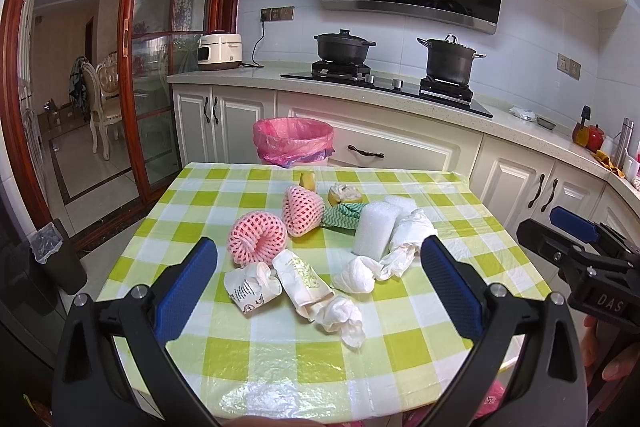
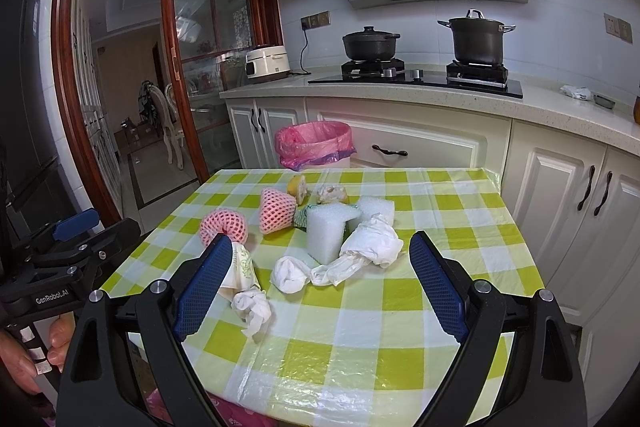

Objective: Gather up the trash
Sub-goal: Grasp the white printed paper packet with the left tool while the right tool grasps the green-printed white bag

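Your left gripper (image 1: 318,267) & right gripper (image 2: 320,271) both spread wide, holding nothing. Trash pile (image 1: 320,247) sits on table (image 1: 460,307), pink-lined bin (image 1: 293,141) behind it.

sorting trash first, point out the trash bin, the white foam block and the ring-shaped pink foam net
trash bin (image 1: 294,143), left wrist view, pink liner front
white foam block (image 2: 326,233), right wrist view, front face
ring-shaped pink foam net (image 1: 256,241), left wrist view, mesh rim

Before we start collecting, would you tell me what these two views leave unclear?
- Bin: its inside is hidden by the rim in both views, and the table edge cuts off its base.
- Crumpled paper cup: print too small to read in the left view; the right claw's finger hides it in the right view.
- Pots: lids hide their contents.
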The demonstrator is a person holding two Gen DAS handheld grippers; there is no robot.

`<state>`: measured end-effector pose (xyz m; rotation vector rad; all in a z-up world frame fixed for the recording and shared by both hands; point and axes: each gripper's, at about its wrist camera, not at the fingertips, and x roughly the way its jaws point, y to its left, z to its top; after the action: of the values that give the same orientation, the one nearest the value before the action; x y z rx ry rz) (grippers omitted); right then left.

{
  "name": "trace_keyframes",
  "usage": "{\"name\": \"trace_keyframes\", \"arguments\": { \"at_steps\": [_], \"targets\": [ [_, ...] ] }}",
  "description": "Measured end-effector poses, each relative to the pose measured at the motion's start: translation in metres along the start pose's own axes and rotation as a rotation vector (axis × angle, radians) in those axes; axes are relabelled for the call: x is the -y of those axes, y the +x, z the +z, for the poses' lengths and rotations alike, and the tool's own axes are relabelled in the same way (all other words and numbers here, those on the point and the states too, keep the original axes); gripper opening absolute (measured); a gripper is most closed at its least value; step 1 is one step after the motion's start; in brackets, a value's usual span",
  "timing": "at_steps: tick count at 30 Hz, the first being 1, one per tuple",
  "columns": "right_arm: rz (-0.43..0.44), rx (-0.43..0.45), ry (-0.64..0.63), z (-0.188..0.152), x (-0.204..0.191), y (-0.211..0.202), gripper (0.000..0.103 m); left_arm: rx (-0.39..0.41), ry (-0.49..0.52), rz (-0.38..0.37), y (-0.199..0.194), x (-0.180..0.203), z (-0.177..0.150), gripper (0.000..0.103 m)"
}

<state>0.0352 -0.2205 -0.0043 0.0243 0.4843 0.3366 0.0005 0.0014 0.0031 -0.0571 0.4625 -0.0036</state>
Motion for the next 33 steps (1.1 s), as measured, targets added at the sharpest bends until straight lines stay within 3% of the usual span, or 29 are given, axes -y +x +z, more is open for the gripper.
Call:
{"name": "trace_keyframes", "arguments": {
  "at_steps": [14,22,33],
  "targets": [
    [-0.007,0.012,-0.021,-0.001,-0.003,0.012,0.085,-0.006,0.003,0.018,0.009,-0.005,-0.011,0.099],
    [-0.027,-0.012,0.021,-0.004,0.001,0.054,0.085,-0.047,0.003,0.027,0.040,-0.032,-0.021,0.099],
    [-0.017,-0.132,0.088,-0.022,0.015,0.120,0.085,-0.133,-0.068,0.092,0.103,-0.075,-0.038,0.098]
  ]
}}
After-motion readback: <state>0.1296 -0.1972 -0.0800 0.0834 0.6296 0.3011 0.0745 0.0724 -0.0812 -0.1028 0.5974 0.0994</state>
